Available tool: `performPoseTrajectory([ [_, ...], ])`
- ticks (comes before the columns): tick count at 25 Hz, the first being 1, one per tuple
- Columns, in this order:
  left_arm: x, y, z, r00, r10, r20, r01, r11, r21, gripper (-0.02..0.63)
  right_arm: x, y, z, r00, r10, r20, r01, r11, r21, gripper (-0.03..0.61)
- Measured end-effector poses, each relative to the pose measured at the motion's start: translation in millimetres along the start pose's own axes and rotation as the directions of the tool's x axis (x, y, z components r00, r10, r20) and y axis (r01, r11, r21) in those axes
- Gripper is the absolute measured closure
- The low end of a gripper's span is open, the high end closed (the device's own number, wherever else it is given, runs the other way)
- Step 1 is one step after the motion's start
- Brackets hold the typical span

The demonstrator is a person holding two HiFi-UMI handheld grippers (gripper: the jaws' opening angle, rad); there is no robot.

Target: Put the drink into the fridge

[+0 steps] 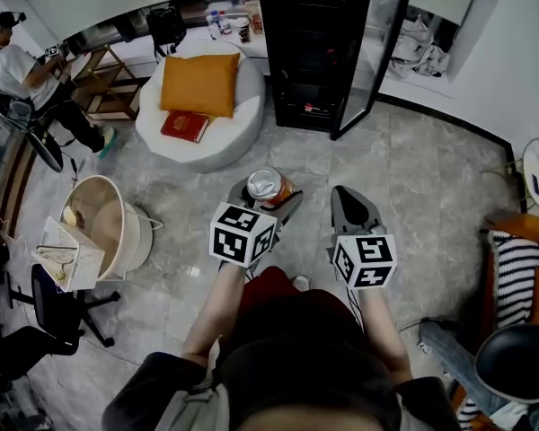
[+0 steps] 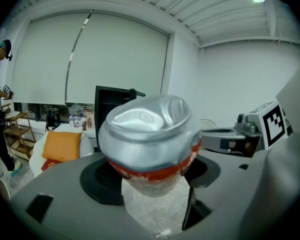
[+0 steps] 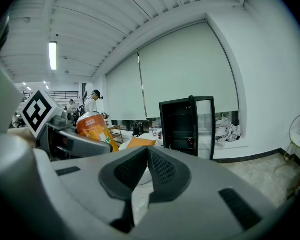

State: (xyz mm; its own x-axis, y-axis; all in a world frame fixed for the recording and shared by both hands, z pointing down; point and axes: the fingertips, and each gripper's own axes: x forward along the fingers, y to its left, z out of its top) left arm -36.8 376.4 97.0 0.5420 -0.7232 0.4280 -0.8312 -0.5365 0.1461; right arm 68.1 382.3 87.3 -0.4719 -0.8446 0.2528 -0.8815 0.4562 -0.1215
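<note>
Person's forearms (image 1: 211,317) are reaching forward at the bottom of the head view, each carrying a gripper over a grey stone floor (image 1: 413,178). Well ahead of both sets of jaws, a tall black fridge (image 1: 307,52) is standing with its glass door (image 1: 377,57) swung open to the right. Nearer, the left gripper (image 1: 269,196) is clamping its jaws, set wide, on the sides of the drink can (image 1: 265,185), which is sitting between the pads, clear of the floor. Just beside it, the right gripper (image 1: 350,203) is hanging with its jaws pressed together on nothing.

This is looking like the carry to the fridge. It is likely going best with a firm, level squeeze, the can entering past the door's edge, and the free right gripper ready to steady the door.

The can's long axis is running near upright, crosswise to the jaws. Its silver top is pointing up and tipping slightly back toward the left gripper's body.
</note>
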Motion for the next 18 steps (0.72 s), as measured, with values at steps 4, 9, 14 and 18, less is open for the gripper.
performPoseTrajectory([
  [4,5,5,7,1.0,0.01,0.011,-0.01,1.0,-0.003,0.267,4,-7,3,1.0,-0.006,-0.002,0.006,1.0,-0.004,0.56],
  [9,17,9,18,1.0,0.018,0.017,-0.018,1.0,0.012,0.267,8,-23,7,1.0,-0.025,-0.001,0.025,1.0,0.005,0.56],
  [14,29,13,25,1.0,0.003,0.009,-0.003,1.0,0.009,0.267,19,-33,12,0.999,-0.039,0.008,0.038,0.999,0.029,0.56],
  [18,41,24,27,1.0,-0.013,0.004,0.013,1.0,0.008,0.267,37,-35,13,0.999,-0.046,0.006,0.045,0.998,0.032,0.56],
])
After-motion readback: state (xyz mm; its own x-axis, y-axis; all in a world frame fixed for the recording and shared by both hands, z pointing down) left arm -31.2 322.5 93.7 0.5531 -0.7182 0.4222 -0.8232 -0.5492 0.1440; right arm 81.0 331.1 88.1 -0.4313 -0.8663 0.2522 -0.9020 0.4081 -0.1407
